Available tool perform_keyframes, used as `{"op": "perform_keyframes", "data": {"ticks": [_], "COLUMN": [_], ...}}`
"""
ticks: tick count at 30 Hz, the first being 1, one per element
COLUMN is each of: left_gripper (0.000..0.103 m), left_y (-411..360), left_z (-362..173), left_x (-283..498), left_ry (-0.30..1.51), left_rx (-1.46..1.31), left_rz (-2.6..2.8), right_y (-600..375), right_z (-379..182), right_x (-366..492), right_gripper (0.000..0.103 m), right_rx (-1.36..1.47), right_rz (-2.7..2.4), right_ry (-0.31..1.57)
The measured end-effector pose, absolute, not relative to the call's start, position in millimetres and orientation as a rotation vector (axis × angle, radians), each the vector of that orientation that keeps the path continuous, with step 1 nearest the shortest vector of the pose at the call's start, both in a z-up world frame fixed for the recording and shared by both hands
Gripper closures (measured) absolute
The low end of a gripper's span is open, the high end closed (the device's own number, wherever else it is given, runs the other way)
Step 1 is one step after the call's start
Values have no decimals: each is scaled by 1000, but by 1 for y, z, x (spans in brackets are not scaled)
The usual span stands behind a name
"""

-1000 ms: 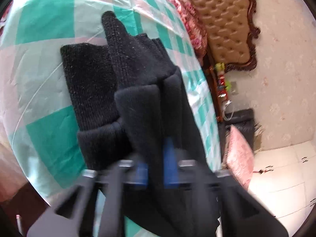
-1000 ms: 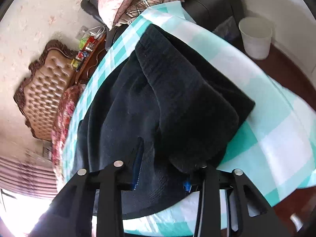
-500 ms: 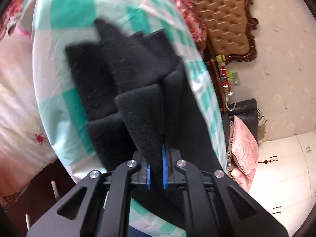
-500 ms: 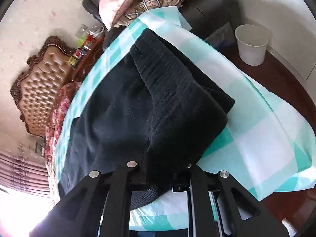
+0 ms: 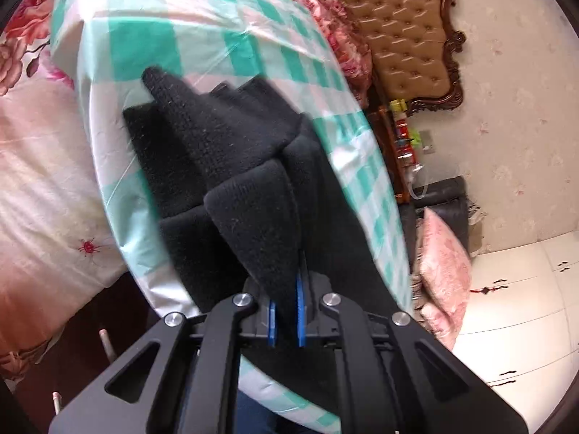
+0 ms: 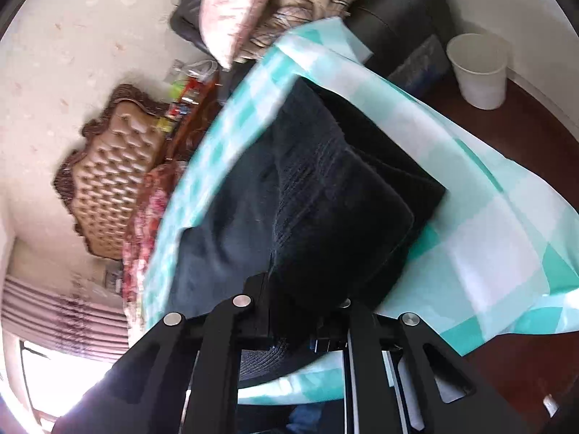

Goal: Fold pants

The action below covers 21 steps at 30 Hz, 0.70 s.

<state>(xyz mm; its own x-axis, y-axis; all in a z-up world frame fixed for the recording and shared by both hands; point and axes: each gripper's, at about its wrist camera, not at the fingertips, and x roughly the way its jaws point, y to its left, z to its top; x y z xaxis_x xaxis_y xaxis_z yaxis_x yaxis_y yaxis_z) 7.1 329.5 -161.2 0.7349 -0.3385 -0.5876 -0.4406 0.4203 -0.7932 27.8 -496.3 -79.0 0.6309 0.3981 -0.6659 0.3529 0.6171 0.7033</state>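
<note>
Black knit pants (image 5: 231, 166) lie on a table under a green and white checked cloth (image 5: 144, 43). My left gripper (image 5: 286, 311) is shut on a raised fold of the pants, its blue pads (image 5: 300, 303) pinching the fabric on both sides. In the right wrist view the same pants (image 6: 325, 195) spread across the cloth (image 6: 488, 235). My right gripper (image 6: 300, 325) is shut on a thick bunch of the near edge, and the fabric hides its pads. Both held edges are lifted off the cloth.
A bed with floral covers (image 5: 39, 181) lies left of the table, with a tufted brown headboard (image 5: 405, 36) behind. A dark sofa with a pink cushion (image 5: 441, 264) stands further off. A white bin (image 6: 477, 68) sits on the dark wood floor (image 6: 524, 361).
Both grippers closed on the near edge of the pants and lifted it, drawing back from the table. The views now take in more of the bed and floor.
</note>
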Motion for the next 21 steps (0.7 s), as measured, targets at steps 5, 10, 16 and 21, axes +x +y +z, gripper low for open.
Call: {"op": "perform_keyframes", "data": {"ticks": [5,10,16,21], "left_gripper": [96,96,96,72], "left_y": [327,330,328,334], "left_z": [-136,-151,-186,-189], "left_x": [7,-2,-11,-14], "left_ry": [741,782,866,855], "left_rx": [-1181,-1229,-1202,-1170], "left_rz": [23,20,97,133], "right_y": [-496,-508,-500,-483], "right_z": [-59,-90,-121,-113], "right_x": [31,24,19,23], "right_gripper": [90,90,91,91], "right_rx": [942,1011,866,677], "right_rz": [55,40,-81,-137], "right_ry": [886,934,1012,1021]}}
